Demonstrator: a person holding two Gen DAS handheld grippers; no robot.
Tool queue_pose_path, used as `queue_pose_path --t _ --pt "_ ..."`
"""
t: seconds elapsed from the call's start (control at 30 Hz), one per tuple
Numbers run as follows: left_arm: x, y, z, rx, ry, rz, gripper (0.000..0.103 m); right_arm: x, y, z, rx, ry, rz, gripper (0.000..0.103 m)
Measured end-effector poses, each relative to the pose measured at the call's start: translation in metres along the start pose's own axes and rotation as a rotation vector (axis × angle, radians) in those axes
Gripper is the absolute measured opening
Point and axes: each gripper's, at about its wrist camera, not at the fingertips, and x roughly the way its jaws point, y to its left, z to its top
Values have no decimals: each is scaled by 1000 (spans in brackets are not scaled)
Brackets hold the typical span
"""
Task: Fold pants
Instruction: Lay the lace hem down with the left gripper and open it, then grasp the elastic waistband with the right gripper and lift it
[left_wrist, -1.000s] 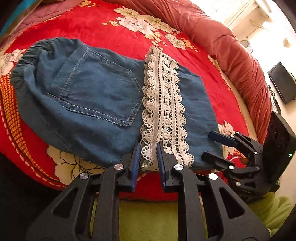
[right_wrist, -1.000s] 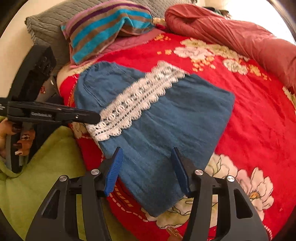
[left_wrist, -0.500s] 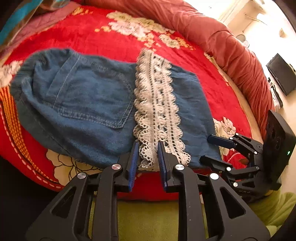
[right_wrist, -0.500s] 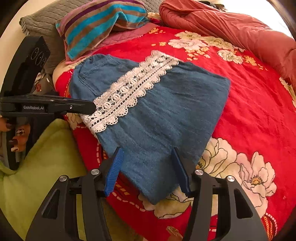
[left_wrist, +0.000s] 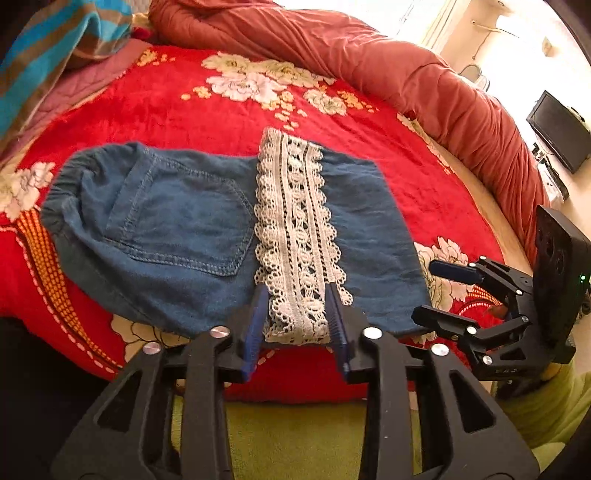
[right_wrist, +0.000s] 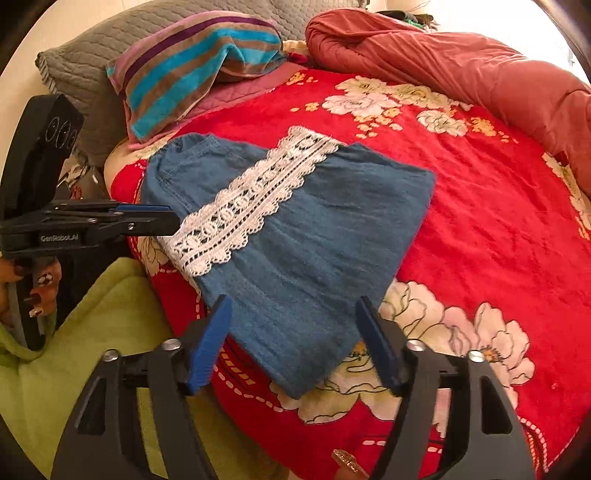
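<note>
Folded blue denim pants (left_wrist: 177, 236) with a white lace band (left_wrist: 295, 236) lie on the red flowered blanket (left_wrist: 207, 103). In the left wrist view my left gripper (left_wrist: 297, 325) is open, its jaws either side of the lace band's near end, holding nothing. My right gripper (left_wrist: 439, 291) shows at the right by the pants' near right corner. In the right wrist view the pants (right_wrist: 317, 251) and lace (right_wrist: 255, 199) lie ahead; my right gripper (right_wrist: 295, 339) is open and empty over the near denim edge. My left gripper (right_wrist: 162, 218) sits at the lace end.
A rolled rust-red quilt (left_wrist: 388, 62) lines the far and right side of the bed. A striped pillow (right_wrist: 199, 70) and a grey pillow (right_wrist: 88, 74) lie at the head. Green cloth (right_wrist: 74, 332) is at the near edge. A dark screen (left_wrist: 557, 129) stands beyond the bed.
My left gripper has opened wider around the lace end. Both grippers have drawn back a little from the pants. The pants lie unmoved.
</note>
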Motion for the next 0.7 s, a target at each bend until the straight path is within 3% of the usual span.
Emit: queue_pose_path --t 0.13,0.23,0.4,0.6,0.7 --pt "-8 -1 2 9 -29 16 35 -7 -3 4 12 -21 -13 75" --pt "-14 -3 3 16 -55 24 40 -12 -7 6 32 -43 -28 88" --pt "-25 -6 6 38 -99 47 51 -24 -11 10 46 -87 -40 88" --pt "-38 -5 8 52 -146 85 75 -38 -9 20 44 -135 -56 94" --pt "-45 0 9 45 -169 109 81 -42 -8 27 40 -153 -56 95"
